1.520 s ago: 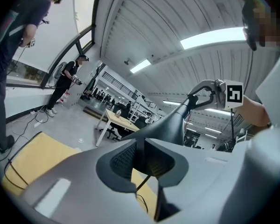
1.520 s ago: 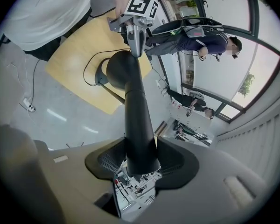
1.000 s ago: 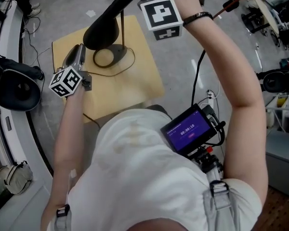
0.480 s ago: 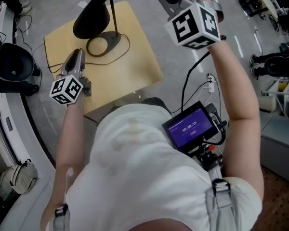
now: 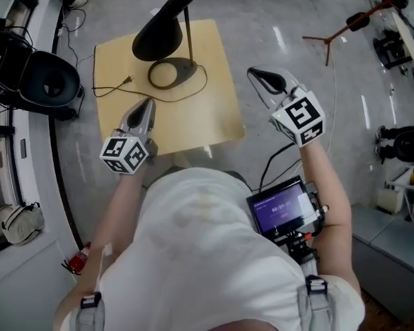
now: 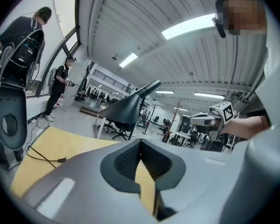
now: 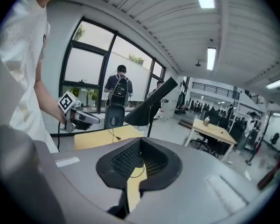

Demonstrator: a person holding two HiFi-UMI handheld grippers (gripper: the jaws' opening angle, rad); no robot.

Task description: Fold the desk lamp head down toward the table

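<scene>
The black desk lamp stands on the yellow table [image 5: 217,119], its cone head [image 5: 155,38] hanging over the round base [image 5: 171,73] on a thin pole [image 5: 188,36]. My left gripper [image 5: 145,105] hovers over the table's near edge, short of the base; its jaws have just been closing and are shut with nothing between them. My right gripper [image 5: 262,78] is off the table's right side, over the floor; its jaws have also just been closing on nothing and are shut. The lamp head [image 6: 126,110] shows beyond the left gripper [image 6: 140,148], and the lamp head [image 7: 147,111] beyond the right gripper [image 7: 136,155].
The lamp's cord [image 5: 117,87] trails left across the table. A black chair [image 5: 48,81] stands left of the table and a coat stand [image 5: 345,26] at the far right. A small screen [image 5: 283,209] hangs on the person's chest. People [image 7: 116,90] stand by the windows.
The right gripper has left the lamp's arm, rolled and dropped to the table's right side, closing. The left gripper drew back from beside the lamp head to the near edge and closed.
</scene>
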